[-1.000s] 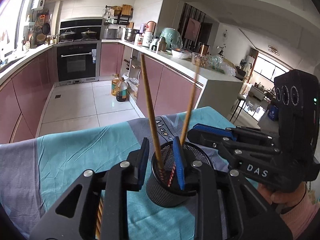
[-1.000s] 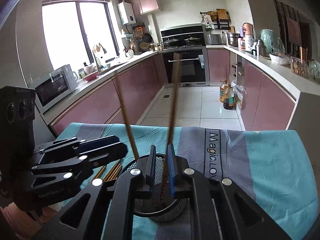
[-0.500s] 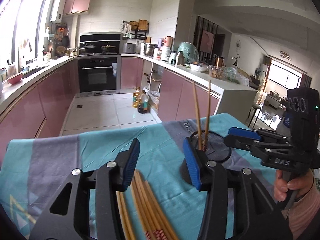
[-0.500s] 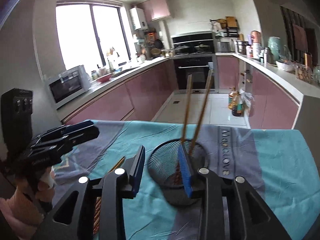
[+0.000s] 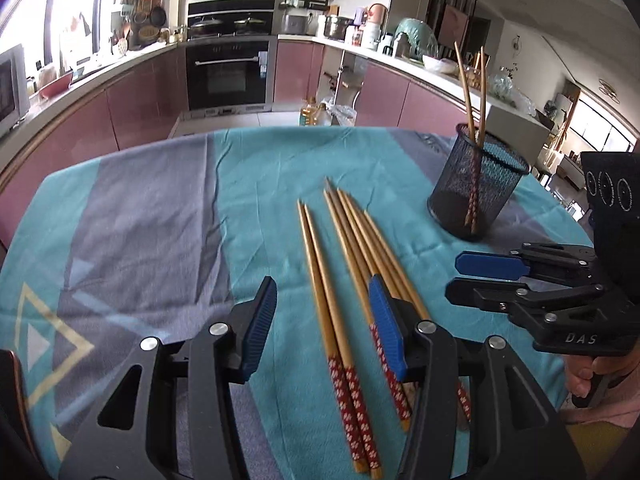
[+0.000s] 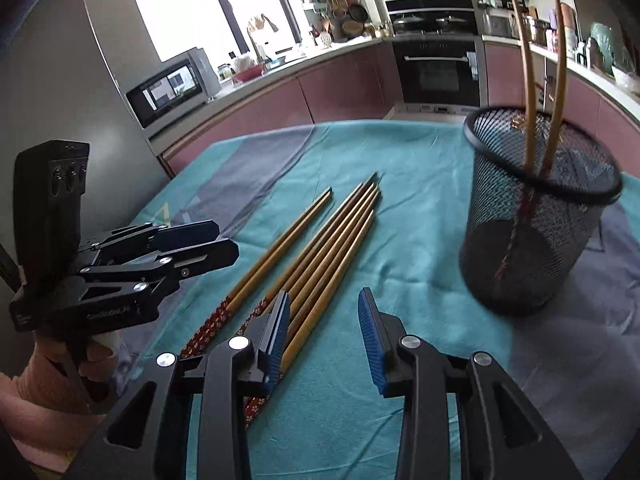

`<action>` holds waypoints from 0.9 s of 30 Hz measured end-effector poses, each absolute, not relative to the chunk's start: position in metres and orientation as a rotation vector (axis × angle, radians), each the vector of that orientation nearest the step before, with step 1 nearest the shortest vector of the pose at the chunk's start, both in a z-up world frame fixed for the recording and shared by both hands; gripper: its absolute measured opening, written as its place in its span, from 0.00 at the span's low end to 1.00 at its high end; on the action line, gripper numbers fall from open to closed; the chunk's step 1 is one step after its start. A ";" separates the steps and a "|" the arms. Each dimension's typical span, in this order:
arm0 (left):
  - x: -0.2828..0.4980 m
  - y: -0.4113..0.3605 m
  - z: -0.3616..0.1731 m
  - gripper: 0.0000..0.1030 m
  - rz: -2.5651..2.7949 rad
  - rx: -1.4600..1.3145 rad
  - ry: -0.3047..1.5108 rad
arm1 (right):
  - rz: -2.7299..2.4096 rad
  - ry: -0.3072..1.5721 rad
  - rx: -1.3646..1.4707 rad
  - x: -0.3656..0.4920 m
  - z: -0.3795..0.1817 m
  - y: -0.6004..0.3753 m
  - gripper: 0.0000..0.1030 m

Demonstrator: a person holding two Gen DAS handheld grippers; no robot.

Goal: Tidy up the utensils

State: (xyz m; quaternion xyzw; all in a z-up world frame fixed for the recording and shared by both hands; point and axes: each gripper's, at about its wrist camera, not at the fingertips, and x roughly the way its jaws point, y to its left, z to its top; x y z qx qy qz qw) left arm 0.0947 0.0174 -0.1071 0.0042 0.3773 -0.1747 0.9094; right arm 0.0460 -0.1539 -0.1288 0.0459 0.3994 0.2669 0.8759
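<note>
Both grippers were just hanging over the table, neither one had hold of anything. The left gripper (image 5: 322, 326) had its jaws spread wide, blue pads facing each other, with a pair of chopsticks (image 5: 330, 304) lying on the cloth (image 5: 256, 184) right in the gap below it. Its right pad sat over the edge of the second bunch (image 5: 366, 244), four sticks packed side by side, touching each other, just beside the pair. All six lay flat with the red patterned ends toward the cameras and the tips pointing off toward the kitchen.

The right gripper (image 6: 324, 336) was spread wide too and holding nothing, with bare teal cloth between the pads. Its left pad hung above the near ends of the bunch of four. From the left camera it showed up off to the right (image 5: 466, 276), near the cup.

The cup (image 6: 532, 216), a black mesh one, stood upright on the cloth to the right of the loose sticks, well apart from them. Two chopsticks (image 6: 528, 80) stood in it, patterned ends down, leaning slightly apart at the top.

In the right view the left gripper (image 6: 216, 240) sat off to the left of the sticks.
</note>
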 end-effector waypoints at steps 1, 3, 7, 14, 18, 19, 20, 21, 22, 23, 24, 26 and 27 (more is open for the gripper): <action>0.094 0.013 -0.109 0.45 -0.360 0.008 0.785 | 0.556 0.842 0.097 0.046 -0.131 -0.152 0.33; 0.090 0.012 -0.116 0.45 -0.363 0.003 0.796 | 0.550 0.855 0.098 0.047 -0.133 -0.149 0.33; 0.088 0.015 -0.125 0.42 -0.370 -0.008 0.818 | 0.534 0.867 0.092 0.045 -0.137 -0.147 0.33; 0.100 0.005 -0.126 0.36 -0.373 -0.024 0.858 | 0.507 0.880 0.075 0.046 -0.143 -0.138 0.29; 0.105 0.006 -0.128 0.31 -0.372 -0.040 0.881 | 0.491 0.877 0.064 0.048 -0.143 -0.134 0.28; 0.105 0.007 -0.128 0.31 -0.373 -0.046 0.882 | 0.487 0.874 0.062 0.047 -0.142 -0.134 0.28; 0.105 0.007 -0.127 0.31 -0.375 -0.049 0.879 | 0.488 0.869 0.065 0.046 -0.141 -0.136 0.28; 0.105 0.006 -0.127 0.31 -0.376 -0.053 0.876 | 0.489 0.863 0.072 0.046 -0.139 -0.138 0.28; 0.105 0.006 -0.125 0.31 -0.381 -0.057 0.872 | 0.484 0.854 0.079 0.045 -0.138 -0.142 0.28; 0.105 0.005 -0.124 0.31 -0.386 -0.060 0.865 | 0.468 0.843 0.087 0.043 -0.135 -0.149 0.28; 0.105 0.003 -0.121 0.31 -0.393 -0.060 0.856 | 0.446 0.832 0.099 0.041 -0.134 -0.157 0.29; 0.104 -0.001 -0.116 0.31 -0.410 -0.057 0.836 | 0.405 0.817 0.125 0.037 -0.131 -0.177 0.29; 0.104 -0.003 -0.115 0.31 -0.415 -0.055 0.829 | 0.386 0.812 0.136 0.035 -0.130 -0.187 0.30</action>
